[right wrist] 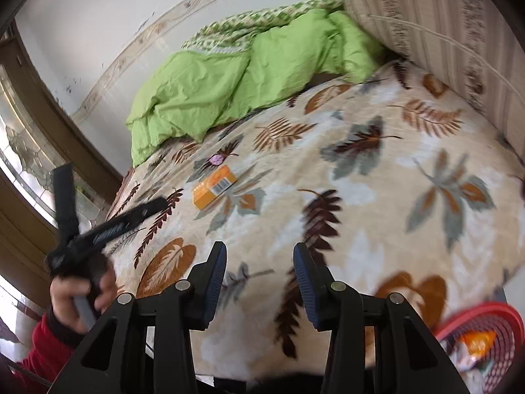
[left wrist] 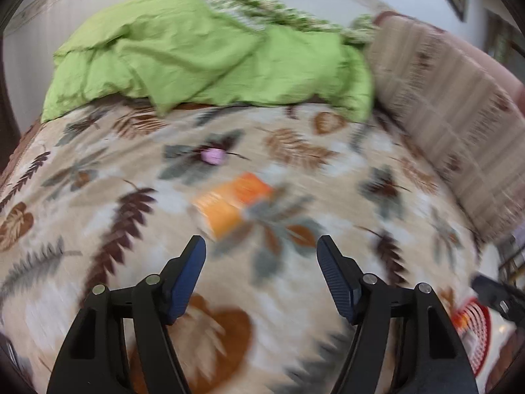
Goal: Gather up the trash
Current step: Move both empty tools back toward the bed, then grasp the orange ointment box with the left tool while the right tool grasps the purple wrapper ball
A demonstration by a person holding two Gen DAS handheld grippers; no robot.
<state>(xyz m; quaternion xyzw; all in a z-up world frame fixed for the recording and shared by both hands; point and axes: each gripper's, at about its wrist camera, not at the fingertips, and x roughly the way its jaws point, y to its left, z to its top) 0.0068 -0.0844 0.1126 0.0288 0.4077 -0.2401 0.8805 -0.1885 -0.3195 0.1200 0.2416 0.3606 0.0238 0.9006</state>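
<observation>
An orange cardboard box (left wrist: 234,202) (right wrist: 213,187) lies flat on the leaf-patterned bedspread (left wrist: 98,197) (right wrist: 377,180). Just beyond it sits a small crumpled pink scrap (left wrist: 213,156) (right wrist: 216,159). My left gripper (left wrist: 261,246) hovers over the bed a little short of the box, jaws wide apart with nothing between them. The right wrist view shows the left gripper (right wrist: 113,184) at the left, held by a hand in a red sleeve. My right gripper (right wrist: 259,252) is open and empty over the bed's near part. A red slatted basket (left wrist: 475,331) (right wrist: 485,338) stands at the lower right with an orange wrapper (right wrist: 475,341) inside.
A rumpled green duvet (left wrist: 203,55) (right wrist: 213,88) is heaped at the bed's far end against the white wall. A striped beige cushion (left wrist: 452,115) (right wrist: 443,32) lines the right side. A wooden-framed glass door (right wrist: 29,151) stands left of the bed.
</observation>
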